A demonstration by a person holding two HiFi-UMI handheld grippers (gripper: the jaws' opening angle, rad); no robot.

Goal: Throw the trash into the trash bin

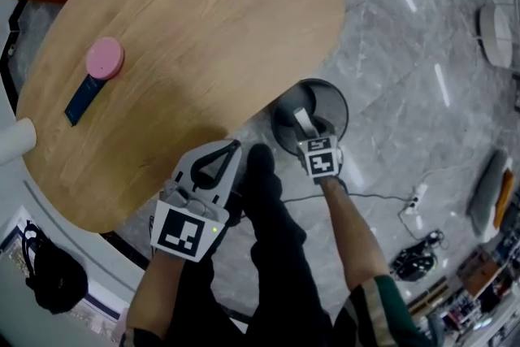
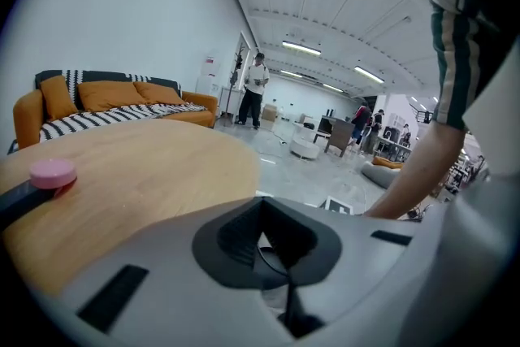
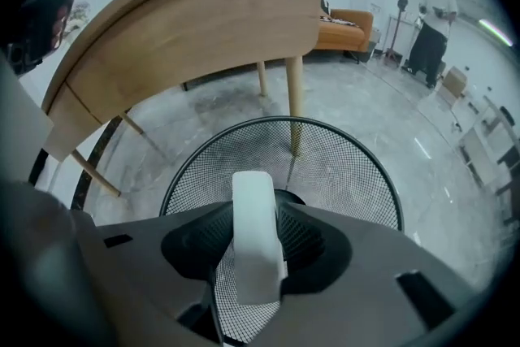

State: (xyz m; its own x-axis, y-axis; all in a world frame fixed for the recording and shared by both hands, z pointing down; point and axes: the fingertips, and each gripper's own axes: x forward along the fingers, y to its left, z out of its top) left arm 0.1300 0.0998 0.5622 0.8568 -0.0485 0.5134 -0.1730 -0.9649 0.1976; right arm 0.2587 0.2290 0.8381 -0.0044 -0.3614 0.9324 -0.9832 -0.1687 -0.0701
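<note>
A round light-wood table (image 1: 203, 28) fills the head view toward ten o'clock. Off its five o'clock edge, a black wire-mesh trash bin (image 1: 284, 122) stands on the grey marble floor (image 1: 406, 53). At seven o'clock, the left gripper (image 1: 234, 147) has its jaws together on nothing. The right gripper (image 1: 312, 134) points down over the bin, its jaws partway apart and clamped on a white oblong piece of trash (image 3: 256, 232) above the bin's mouth.

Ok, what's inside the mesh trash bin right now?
Only bare black mesh shows on the walls of the mesh trash bin. Its bottom is mostly covered by the right gripper and the white trash piece it holds over the opening, so what lies there can't be told.
</note>
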